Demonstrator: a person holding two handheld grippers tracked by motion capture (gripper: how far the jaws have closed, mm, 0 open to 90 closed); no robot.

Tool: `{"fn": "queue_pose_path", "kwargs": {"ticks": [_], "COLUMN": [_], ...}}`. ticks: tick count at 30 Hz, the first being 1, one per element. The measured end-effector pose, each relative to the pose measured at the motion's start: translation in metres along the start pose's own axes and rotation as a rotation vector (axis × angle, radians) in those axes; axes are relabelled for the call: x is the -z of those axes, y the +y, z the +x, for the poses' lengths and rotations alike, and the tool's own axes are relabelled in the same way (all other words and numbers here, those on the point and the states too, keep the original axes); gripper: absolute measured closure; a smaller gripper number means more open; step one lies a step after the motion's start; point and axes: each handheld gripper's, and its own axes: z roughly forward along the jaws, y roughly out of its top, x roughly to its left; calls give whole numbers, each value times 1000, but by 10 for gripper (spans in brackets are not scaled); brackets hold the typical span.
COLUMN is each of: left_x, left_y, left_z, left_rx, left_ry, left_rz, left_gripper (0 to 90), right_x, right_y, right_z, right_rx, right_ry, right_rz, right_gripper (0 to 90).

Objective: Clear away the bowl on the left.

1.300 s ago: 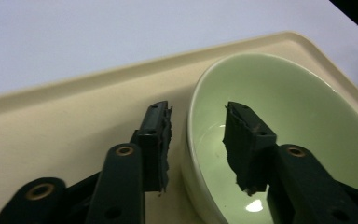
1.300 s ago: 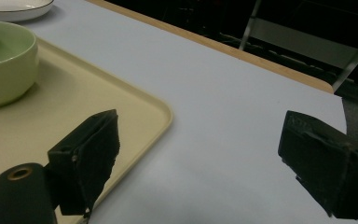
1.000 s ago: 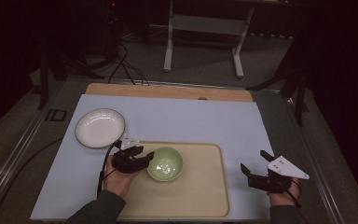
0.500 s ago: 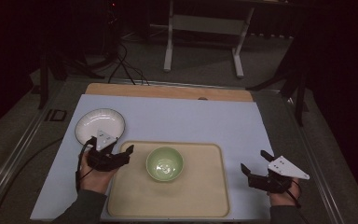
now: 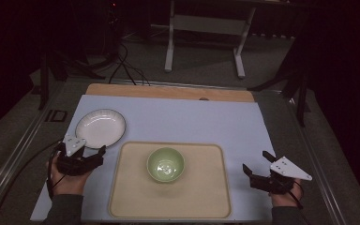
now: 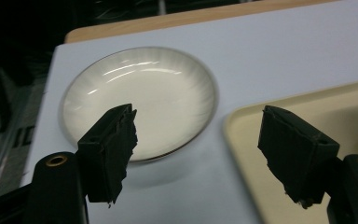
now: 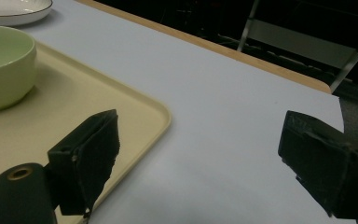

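My left gripper (image 5: 95, 156) hangs over the desk's near-left part, jaws spread wide with nothing between them. In the left gripper view one jaw sits in front of the white plate (image 6: 140, 100) and the other over the near-left corner of the tray (image 6: 307, 112), bare desk cover between. From the high view, this gripper is in the gap between the plate's near rim and the tray's left edge, touching neither as far as I can tell. My left hand (image 5: 68, 180) grips it from below, cable trailing off toward the desk's left edge.

My right gripper (image 5: 258, 168) sits near the desk's near-right corner, jaws also wide apart and empty. Its own view shows one jaw over the tray's right rim, the other over plain desk cover. The grey three-cornered plate on top points toward the right edge. It stays well apart from the bowl.

The green bowl (image 5: 166, 164) stands upright in the middle of the tray (image 5: 131, 206), slightly toward the far side, empty inside. The tray lies at the near edge of the desk, centred between my two grippers.

The white plate (image 5: 101, 128) rests on the light blue desk cover (image 5: 192, 119), near the left edge, just beyond the tray's far-left corner and not touching it. A strip of wood (image 5: 168, 92) shows along the far edge.
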Motion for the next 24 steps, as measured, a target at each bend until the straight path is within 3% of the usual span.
{"fn": "queue_pose_path", "kwargs": {"ticks": [3,8,24], "left_x": [0,2,-4], "left_y": [-5,-8,-9], "left_z": [9,18,28], "left_rx": [25,-4,50], "left_ry": [10,45,29], "left_rz": [4,-8,-42], "left_gripper": [278,278,288], "right_x": [1,1,0], "right_y": [0,0,0], "right_z": [0,-1,-1], "right_rx": [0,-8,-10], "right_ry": [0,1,-1], "right_rz": [-3,-8,-8], "right_gripper": [122,122,122]}}
